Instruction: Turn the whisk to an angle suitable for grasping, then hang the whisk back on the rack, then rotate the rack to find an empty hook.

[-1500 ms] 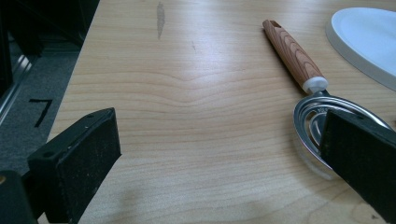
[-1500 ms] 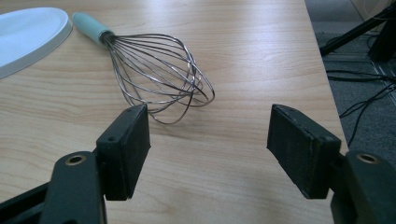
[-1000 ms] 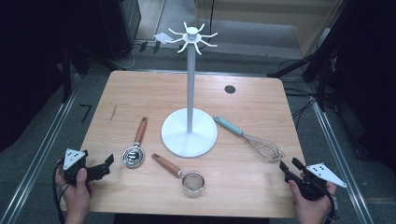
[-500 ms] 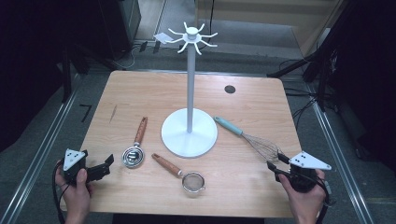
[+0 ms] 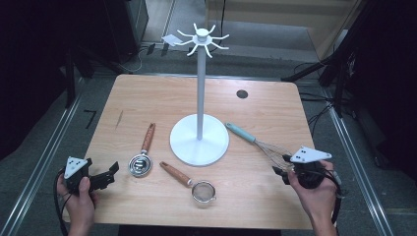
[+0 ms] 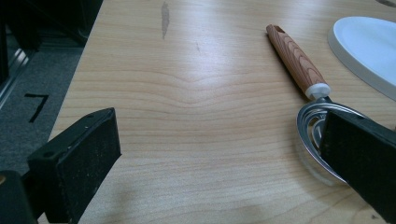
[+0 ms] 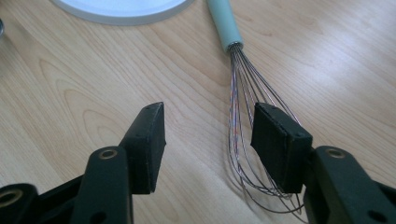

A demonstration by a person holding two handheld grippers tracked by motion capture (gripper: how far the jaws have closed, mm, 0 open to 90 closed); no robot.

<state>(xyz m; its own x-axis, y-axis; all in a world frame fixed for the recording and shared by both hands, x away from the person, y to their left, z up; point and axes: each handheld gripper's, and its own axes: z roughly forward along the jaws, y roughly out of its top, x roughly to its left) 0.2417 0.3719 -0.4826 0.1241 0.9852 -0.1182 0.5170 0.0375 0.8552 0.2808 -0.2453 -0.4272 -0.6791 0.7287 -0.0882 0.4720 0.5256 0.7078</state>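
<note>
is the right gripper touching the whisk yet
Cannot tell. In the right gripper view the open right gripper hangs over the whisk wires, one jaw overlapping them.

Thin shiny wire whisk [image 7: 252, 140] – smooth mint handle, matt pale wood-grain table [image 7: 84, 93], glossy white stand base [image 7: 121, 9]

My left claw [image 5: 109, 172] and right claw [image 5: 279, 170] are matte black, with blocky flat-padded jaws and round screw holes in their arms. A grey three-cornered plate with dark dots tops each. Black cables trail back past my bare forearms.
</note>
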